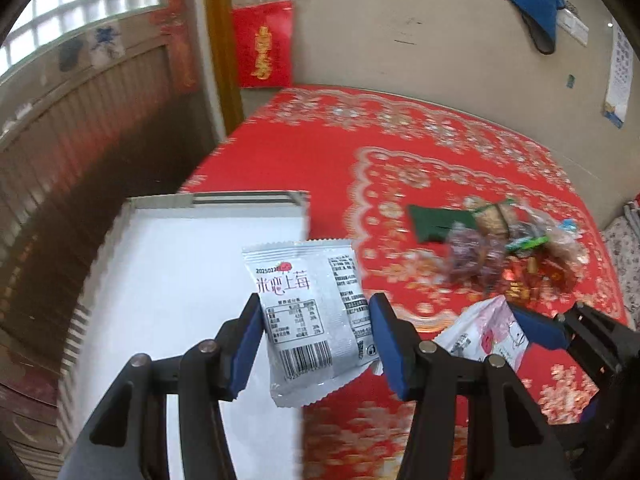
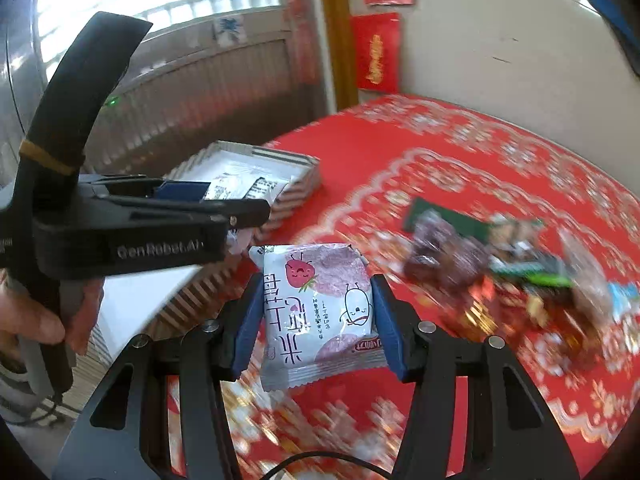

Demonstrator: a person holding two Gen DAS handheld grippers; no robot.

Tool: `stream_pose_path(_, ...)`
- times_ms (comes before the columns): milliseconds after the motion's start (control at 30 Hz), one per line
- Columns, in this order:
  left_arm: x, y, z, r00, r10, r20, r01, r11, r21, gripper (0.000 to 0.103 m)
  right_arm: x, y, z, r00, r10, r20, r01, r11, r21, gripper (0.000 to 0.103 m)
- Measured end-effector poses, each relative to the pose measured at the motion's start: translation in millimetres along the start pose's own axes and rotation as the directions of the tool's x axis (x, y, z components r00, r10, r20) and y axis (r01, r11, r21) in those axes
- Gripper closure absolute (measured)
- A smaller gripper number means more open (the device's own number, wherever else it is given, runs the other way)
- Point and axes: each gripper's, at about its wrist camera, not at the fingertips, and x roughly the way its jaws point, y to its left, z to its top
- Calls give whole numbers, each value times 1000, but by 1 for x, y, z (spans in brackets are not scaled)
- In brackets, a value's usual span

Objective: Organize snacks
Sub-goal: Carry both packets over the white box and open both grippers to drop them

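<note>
The white snack packet (image 1: 310, 320) hangs between the blue pads of the left gripper (image 1: 316, 344), back side to the camera (nutrition table and barcode showing). The jaws are narrowed onto its two side edges, and it is held above the right wall of the white tray (image 1: 168, 264), partly over the tray's floor and partly over the red tablecloth (image 1: 328, 152). The tray sits at the left edge of the table, its ribbed walls striped grey and white.

A second packet, the strawberry packet (image 2: 320, 312), is clamped front side up in the right gripper (image 2: 316, 320), whose jaws press on its two long edges; it hangs over the cloth just right of the tray (image 2: 308, 176). The left wrist view catches this packet (image 1: 486, 332) and its gripper (image 1: 560, 332) low at the right.

Near the right edge of the table lies the snack pile (image 1: 504, 248), a blurred heap of clear, green and red wrappers with a dark green packet (image 1: 436, 224) at its left end. Beyond the far edge, red paper banners (image 1: 264, 48) hang on the wall.
</note>
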Motion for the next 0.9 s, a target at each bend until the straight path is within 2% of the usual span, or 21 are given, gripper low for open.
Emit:
stream_pose_path(200,5,53,10,999,52,-12,-53,997,-62,47,29,30,28,998,60,-3,-60,998,-16,51)
stream_pose_path(333,19,89,15,996,72,-48,-77,990,-115,47,51,44,45,995,104,-5,-104,995,-5,51)
stream_pose_path(467,40,118,21,992,96,-87,-109,981,-158,47,75,56,63,993,113,-15,-113,993,-18,51)
stream_pose_path(667,71,144,26,983,104,-150,-131,974,-183,47,112,65,87,990,140,-36,-141,989,-38,51)
stream_pose_path(900,96,146,31,975,106,-194,-139,976,-167,47,155,67,99,986,136,-99,-141,989,-48,51)
